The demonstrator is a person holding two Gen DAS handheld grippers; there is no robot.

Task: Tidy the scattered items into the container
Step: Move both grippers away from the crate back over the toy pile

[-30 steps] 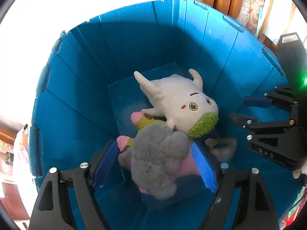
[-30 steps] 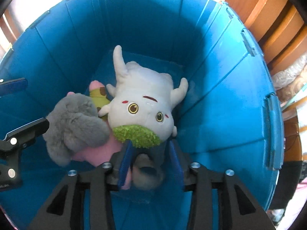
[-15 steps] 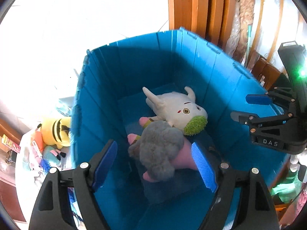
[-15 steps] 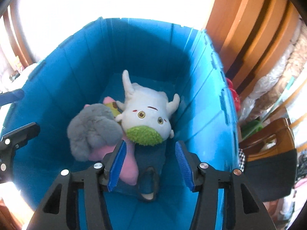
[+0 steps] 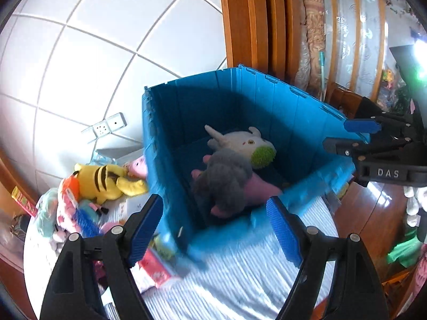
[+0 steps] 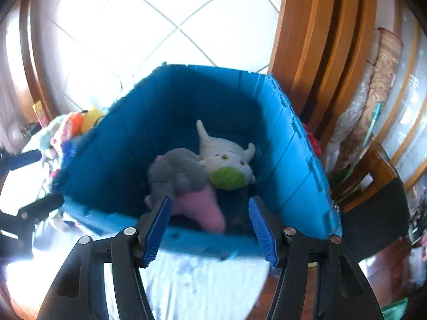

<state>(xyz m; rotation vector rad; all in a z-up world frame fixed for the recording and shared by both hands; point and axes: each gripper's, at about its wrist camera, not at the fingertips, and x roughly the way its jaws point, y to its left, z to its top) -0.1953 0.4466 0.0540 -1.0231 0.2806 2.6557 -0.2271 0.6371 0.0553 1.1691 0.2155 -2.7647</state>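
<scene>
Your left gripper spread wide and empty, your right gripper opening, nothing between its jaws, plush toys lying in the blue container.

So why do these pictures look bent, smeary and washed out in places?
Both views: a fisheye lens bows the wall tiles and door frame. Left wrist view: the bin's near rim smears with motion, while the tool stays sharp. Right wrist view: window glare bleaches the tiles and the cloth at lower left; the toys are soft with blur.
</scene>
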